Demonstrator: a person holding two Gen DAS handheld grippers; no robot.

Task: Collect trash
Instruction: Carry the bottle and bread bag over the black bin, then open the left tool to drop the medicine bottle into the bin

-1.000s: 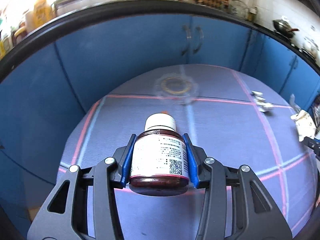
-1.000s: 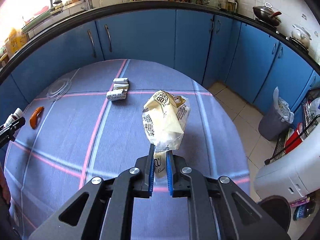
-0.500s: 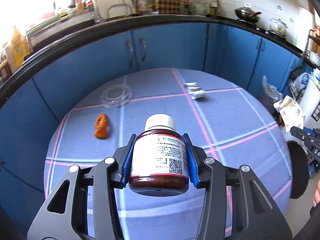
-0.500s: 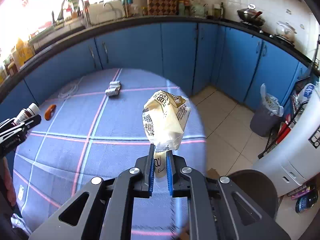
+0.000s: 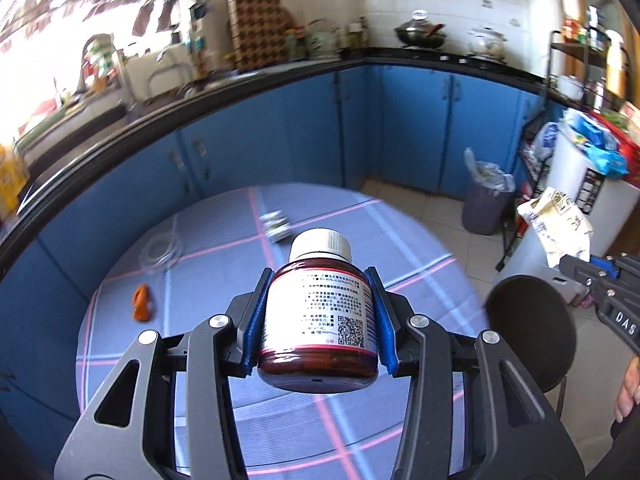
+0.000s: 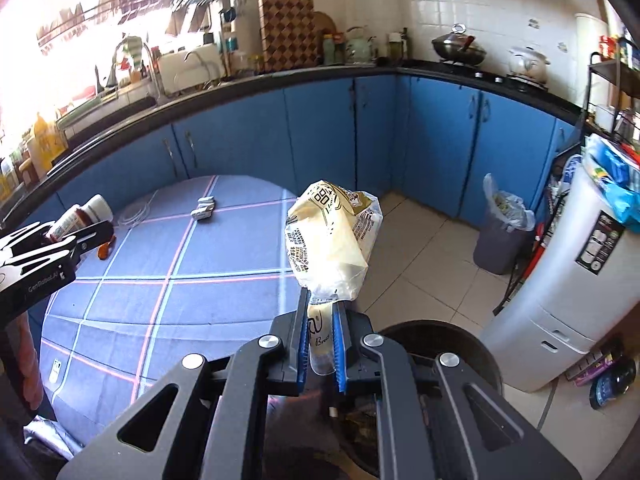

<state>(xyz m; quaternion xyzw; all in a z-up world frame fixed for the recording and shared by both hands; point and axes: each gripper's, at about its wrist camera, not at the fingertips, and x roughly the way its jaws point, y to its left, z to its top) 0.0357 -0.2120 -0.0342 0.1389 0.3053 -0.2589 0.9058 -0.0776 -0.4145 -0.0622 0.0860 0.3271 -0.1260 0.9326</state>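
Two hand-held grippers shown above a round bench, each carrying one piece of trash

A brown medicine bottle (image 5: 318, 320) with a white cap and printed label is clamped upright between the blue fingers (image 5: 253, 322) of the left gripper (image 5: 318, 330), held above the blue checked bench (image 5: 224, 248). A crumpled cream food wrapper (image 6: 330, 236) is pinched by its lower end between the nearly closed fingers (image 6: 303, 340) of the right gripper (image 6: 322, 342), raised past the bench edge over a dark round stool (image 6: 452, 344). Left lying on the bench are an orange scrap (image 5: 141, 302) at 9 o'clock of the bottle, a clear round lid (image 5: 160, 248) at 10 o'clock, and small white packets (image 5: 276, 226) at 12 o'clock. A lined grey trash bin (image 6: 502, 228) is seen on the tiled floor at 3 o'clock of the wrapper, beside blue cabinets (image 6: 320, 132)
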